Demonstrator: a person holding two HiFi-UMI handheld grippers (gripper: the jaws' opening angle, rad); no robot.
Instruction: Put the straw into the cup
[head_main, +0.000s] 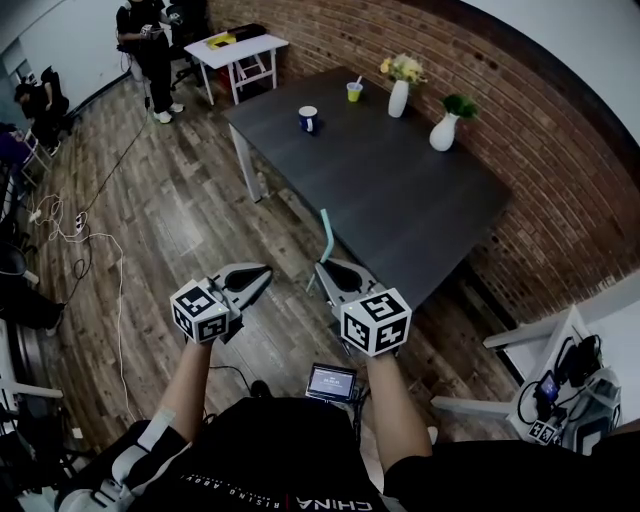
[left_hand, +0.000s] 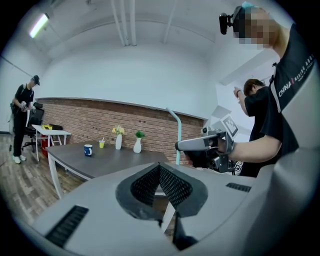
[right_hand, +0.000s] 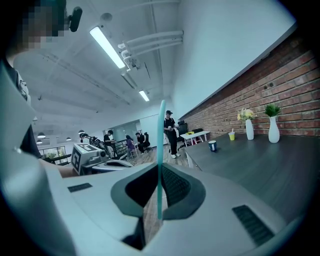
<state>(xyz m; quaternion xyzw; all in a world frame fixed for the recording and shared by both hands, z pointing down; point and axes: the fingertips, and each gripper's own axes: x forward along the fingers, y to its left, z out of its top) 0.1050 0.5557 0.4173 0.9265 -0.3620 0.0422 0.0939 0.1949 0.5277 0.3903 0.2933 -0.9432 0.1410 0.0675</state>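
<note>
The straw (head_main: 327, 232) is held upright, clamped in the right tongs (head_main: 328, 268), in the air just off the near corner of the surface (head_main: 400, 210). The left tongs (head_main: 258, 273) are pressed together with nothing between them, beside the right. A blue cup (head_main: 308, 118) is seen at the far end of the surface, well apart from the straw. A yellow cup (head_main: 354, 91) and two vases (head_main: 398, 98) are set beyond it.

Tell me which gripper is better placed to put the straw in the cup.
Right. The right gripper is shut on the teal straw, held upright. The left gripper is shut on nothing. The blue cup stands far off on the dark table, ahead of both.
</note>
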